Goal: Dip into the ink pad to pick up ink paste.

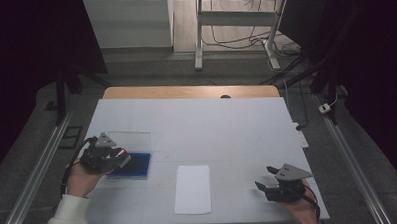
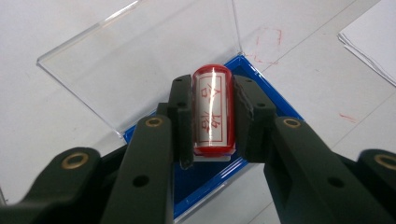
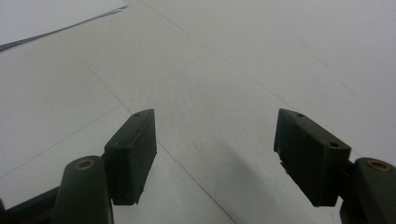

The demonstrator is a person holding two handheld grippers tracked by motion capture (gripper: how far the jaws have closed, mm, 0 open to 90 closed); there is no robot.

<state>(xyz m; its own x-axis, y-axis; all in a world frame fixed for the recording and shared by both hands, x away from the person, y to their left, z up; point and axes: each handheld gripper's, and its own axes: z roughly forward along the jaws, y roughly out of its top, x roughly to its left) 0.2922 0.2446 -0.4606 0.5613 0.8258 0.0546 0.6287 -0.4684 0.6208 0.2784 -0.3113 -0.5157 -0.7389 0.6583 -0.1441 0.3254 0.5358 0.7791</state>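
Note:
A red cylindrical stamp [image 2: 213, 112] with a white label of red characters sits between the jaws of my left gripper [image 2: 213, 116], which is shut on it. The stamp is held just over a blue ink pad case [image 2: 275, 105] whose clear lid [image 2: 140, 56] lies open and flat. From above, my left gripper [image 1: 122, 155] is at the table's left, over the blue ink pad case [image 1: 138, 166]. A stack of white paper [image 1: 192, 188] lies in the front middle. My right gripper [image 1: 265, 179] rests at the front right, open and empty, its jaws wide apart over bare table [image 3: 215, 93].
The table [image 1: 212, 126] is covered in white with a wooden strip at the far edge. Faint red stamp marks [image 2: 268, 37] show on the cover beside the case. A corner of the paper stack [image 3: 56, 16] lies ahead-left of my right gripper. Metal rails flank both sides.

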